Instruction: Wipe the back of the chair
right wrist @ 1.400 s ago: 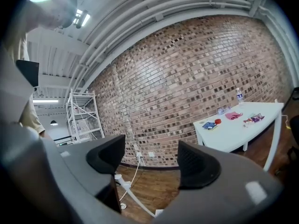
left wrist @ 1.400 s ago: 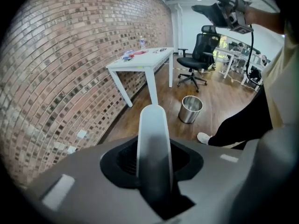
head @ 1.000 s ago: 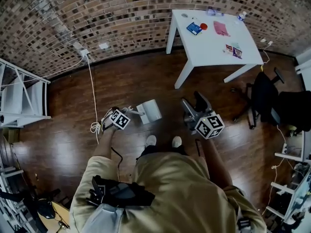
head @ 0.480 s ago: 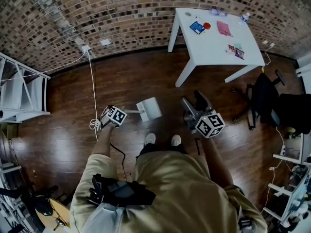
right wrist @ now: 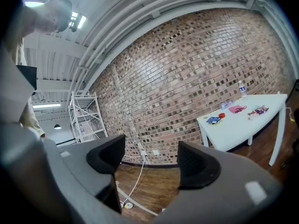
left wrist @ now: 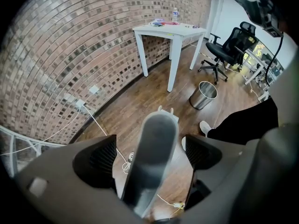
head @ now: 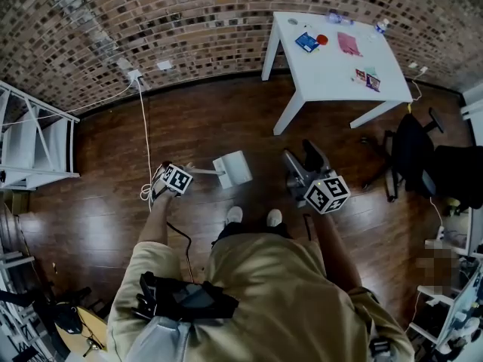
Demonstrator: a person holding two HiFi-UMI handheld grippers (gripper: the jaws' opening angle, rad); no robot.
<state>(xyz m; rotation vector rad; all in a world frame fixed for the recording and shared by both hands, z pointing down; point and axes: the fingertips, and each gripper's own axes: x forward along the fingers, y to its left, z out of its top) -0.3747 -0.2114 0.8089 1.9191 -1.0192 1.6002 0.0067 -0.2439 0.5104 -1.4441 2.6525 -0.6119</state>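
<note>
Wood floor (head: 226,119), brick wall (head: 151,21); the black wheeled chair (head: 411,145) sits off right. Your left gripper (left wrist: 148,157) is opening around a grey handle (left wrist: 158,134), and your right gripper (right wrist: 150,160) hangs open.

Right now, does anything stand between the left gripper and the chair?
Yes. A metal bin stands on the floor between the left gripper and the chair. A grey handle sits between its opening jaws.

no text, number or brand can be read anywhere. the left marker cube (head: 178,179) and the right marker cube (head: 326,193) carry only black-and-white square patterns. print on the small packets (head: 306,42) on the white table (head: 332,74) is too small to read.
</note>
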